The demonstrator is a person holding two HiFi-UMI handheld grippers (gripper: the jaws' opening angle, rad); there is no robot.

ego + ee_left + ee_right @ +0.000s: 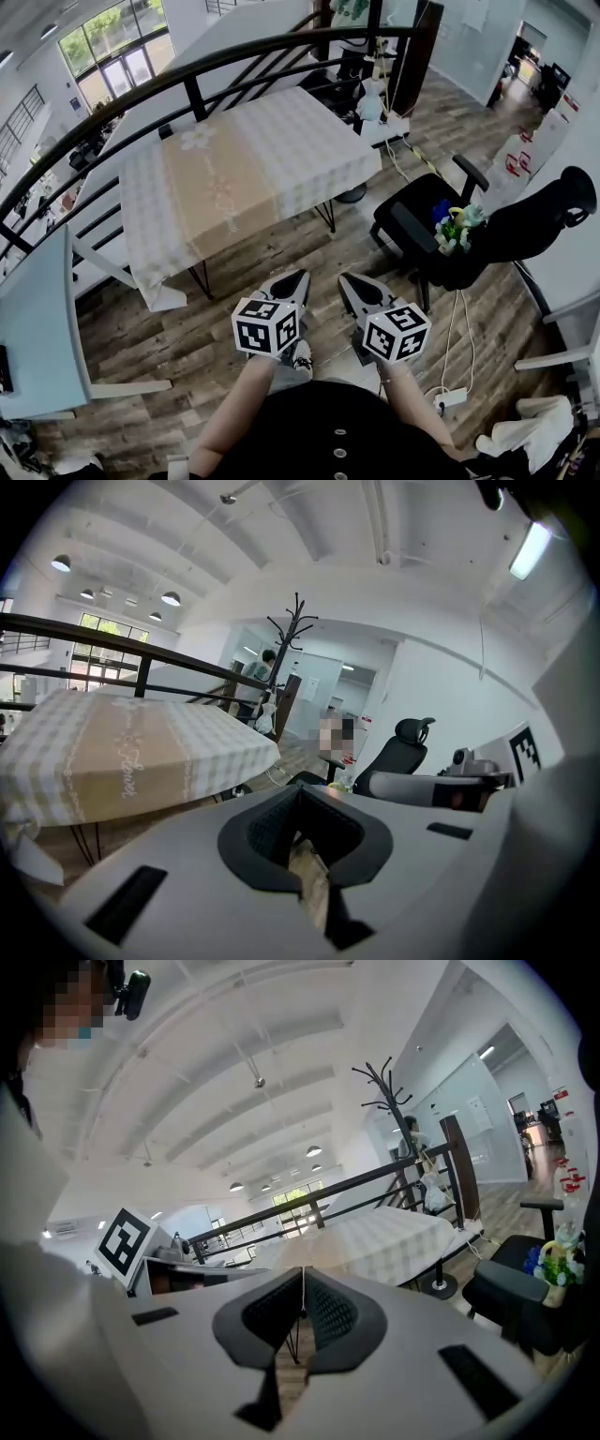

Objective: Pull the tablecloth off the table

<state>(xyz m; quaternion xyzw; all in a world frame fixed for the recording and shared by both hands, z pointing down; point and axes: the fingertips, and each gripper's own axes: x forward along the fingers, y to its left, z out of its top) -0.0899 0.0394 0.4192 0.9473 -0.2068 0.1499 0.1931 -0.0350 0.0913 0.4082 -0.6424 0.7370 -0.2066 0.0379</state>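
While both were shut with nothing between their jaws, the left claw (296, 277) and the right claw (346, 279) hung side by side, low and close in front of the person's body, tips pointing forward. Ahead of both and well apart from them, the tablecloth (234, 169) lay spread over the counter (200, 279), its hem hanging down the side nearest the claws. It looked soft, light and limp, likely to slide off easily. That hanging edge, or a corner, seemed the best hold.
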